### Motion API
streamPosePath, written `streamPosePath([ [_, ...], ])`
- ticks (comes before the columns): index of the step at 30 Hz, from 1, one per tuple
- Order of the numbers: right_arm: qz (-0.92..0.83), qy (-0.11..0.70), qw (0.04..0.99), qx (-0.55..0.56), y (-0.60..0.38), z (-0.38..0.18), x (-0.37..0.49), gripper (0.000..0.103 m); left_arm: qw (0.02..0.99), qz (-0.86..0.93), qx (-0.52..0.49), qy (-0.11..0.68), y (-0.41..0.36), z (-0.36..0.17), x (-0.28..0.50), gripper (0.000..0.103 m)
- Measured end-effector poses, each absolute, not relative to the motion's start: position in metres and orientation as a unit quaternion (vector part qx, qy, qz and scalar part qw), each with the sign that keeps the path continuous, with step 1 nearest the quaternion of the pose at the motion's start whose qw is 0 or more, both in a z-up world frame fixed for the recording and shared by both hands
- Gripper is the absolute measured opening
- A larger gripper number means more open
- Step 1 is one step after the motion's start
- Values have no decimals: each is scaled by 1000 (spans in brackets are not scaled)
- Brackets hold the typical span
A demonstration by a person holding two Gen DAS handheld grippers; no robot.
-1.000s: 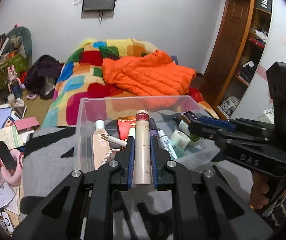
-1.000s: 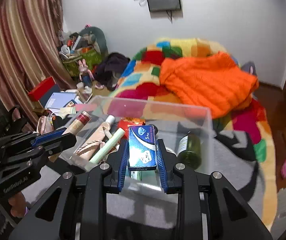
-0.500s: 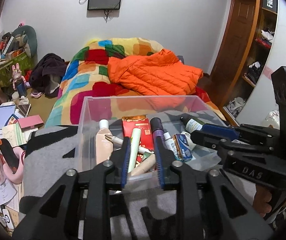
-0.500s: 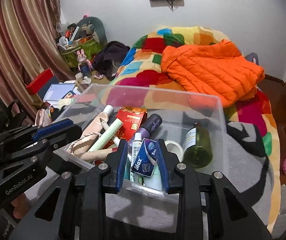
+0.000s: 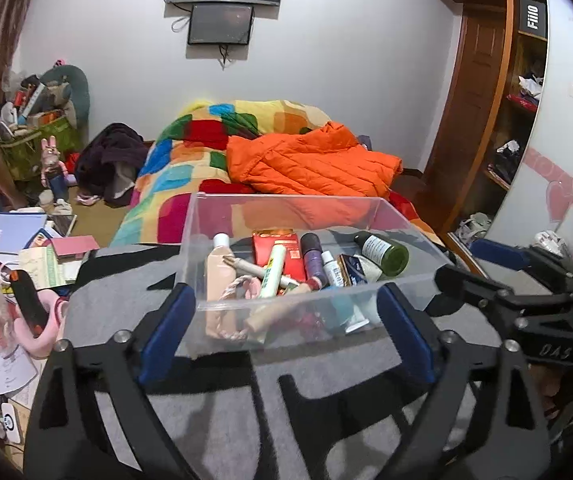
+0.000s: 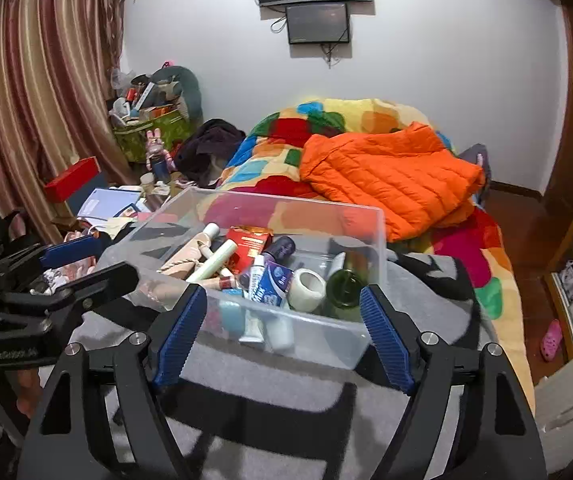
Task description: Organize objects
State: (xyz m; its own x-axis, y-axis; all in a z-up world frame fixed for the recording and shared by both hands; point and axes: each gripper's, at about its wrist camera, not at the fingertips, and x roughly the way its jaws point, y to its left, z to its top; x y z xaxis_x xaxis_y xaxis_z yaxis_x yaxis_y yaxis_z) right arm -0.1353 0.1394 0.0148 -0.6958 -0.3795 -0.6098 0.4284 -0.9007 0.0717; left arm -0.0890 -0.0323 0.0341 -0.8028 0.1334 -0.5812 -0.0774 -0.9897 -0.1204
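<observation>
A clear plastic bin stands on a grey blanket, also in the right wrist view. It holds several toiletries: a beige tube, a blue tissue pack, a green bottle, a tape roll, a red packet. My left gripper is open wide and empty, just short of the bin's near wall. My right gripper is open wide and empty at the bin's near wall, and also shows at the right of the left wrist view.
A bed with a patchwork quilt and an orange jacket lies behind the bin. Books and clutter cover the floor at left. A wooden shelf unit stands at right.
My left gripper let go of the beige tube and my right let go of the blue tissue pack; both now lie in the bin. Both grippers opened wide and drew back.
</observation>
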Motion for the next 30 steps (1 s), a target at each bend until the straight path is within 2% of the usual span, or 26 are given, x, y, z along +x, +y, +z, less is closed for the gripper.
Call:
streamPosePath([
  [3, -923, 36, 214, 318, 143, 13, -128, 82, 53, 948, -311, -37, -28, 28, -81, 95],
  [30, -917, 36, 214, 334, 143, -4, -119, 82, 43, 941, -330, -55, -33, 12, -76, 95],
])
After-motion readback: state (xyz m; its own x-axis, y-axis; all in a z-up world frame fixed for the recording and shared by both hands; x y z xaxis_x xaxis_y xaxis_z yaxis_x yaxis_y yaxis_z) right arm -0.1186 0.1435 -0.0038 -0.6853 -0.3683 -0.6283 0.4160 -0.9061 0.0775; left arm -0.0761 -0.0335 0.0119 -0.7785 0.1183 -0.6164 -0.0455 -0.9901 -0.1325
